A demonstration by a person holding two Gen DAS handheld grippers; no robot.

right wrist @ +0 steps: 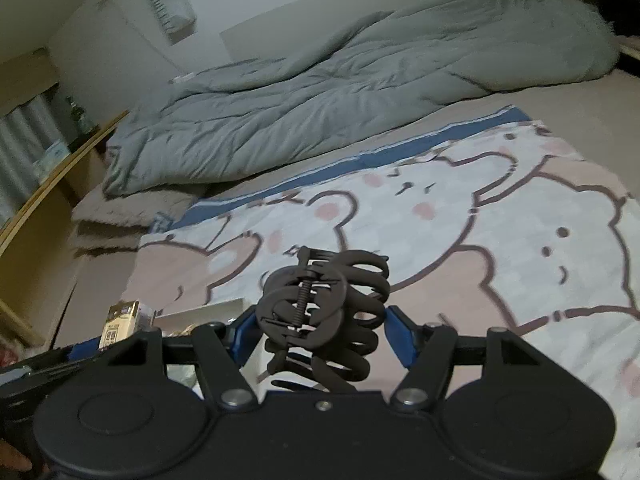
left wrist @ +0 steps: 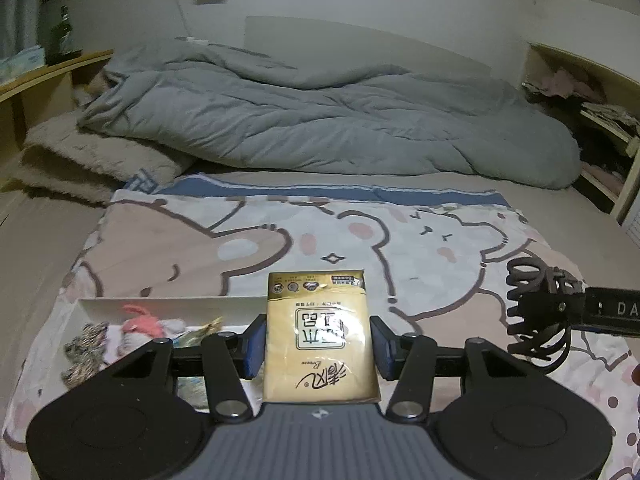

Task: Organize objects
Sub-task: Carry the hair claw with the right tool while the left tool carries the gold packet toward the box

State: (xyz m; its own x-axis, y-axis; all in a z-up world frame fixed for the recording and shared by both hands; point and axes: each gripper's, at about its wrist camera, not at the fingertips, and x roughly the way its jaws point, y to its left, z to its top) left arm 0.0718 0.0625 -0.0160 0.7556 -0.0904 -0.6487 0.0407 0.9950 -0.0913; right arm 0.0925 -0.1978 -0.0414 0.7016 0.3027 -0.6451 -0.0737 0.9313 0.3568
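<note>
My left gripper [left wrist: 318,346] is shut on a yellow tissue pack [left wrist: 320,332], held upright between the blue pads above the bear-print blanket [left wrist: 420,248]. The same tissue pack [right wrist: 120,322] shows at the lower left of the right wrist view. My right gripper [right wrist: 322,338] is shut on a black hair claw clip [right wrist: 324,316]. From the left wrist view the claw clip [left wrist: 536,308] hangs at the right edge. A white tray [left wrist: 168,305] lies low at the left, partly hidden by the left gripper, with a pink plush thing [left wrist: 140,322] and patterned cloth items [left wrist: 86,350] inside.
A rumpled grey duvet [left wrist: 320,120] covers the back of the bed, with a folded beige blanket [left wrist: 80,164] at its left. Wooden shelves stand on the left [left wrist: 48,76] and right [left wrist: 600,120], the left one bearing a dark bottle [left wrist: 62,36].
</note>
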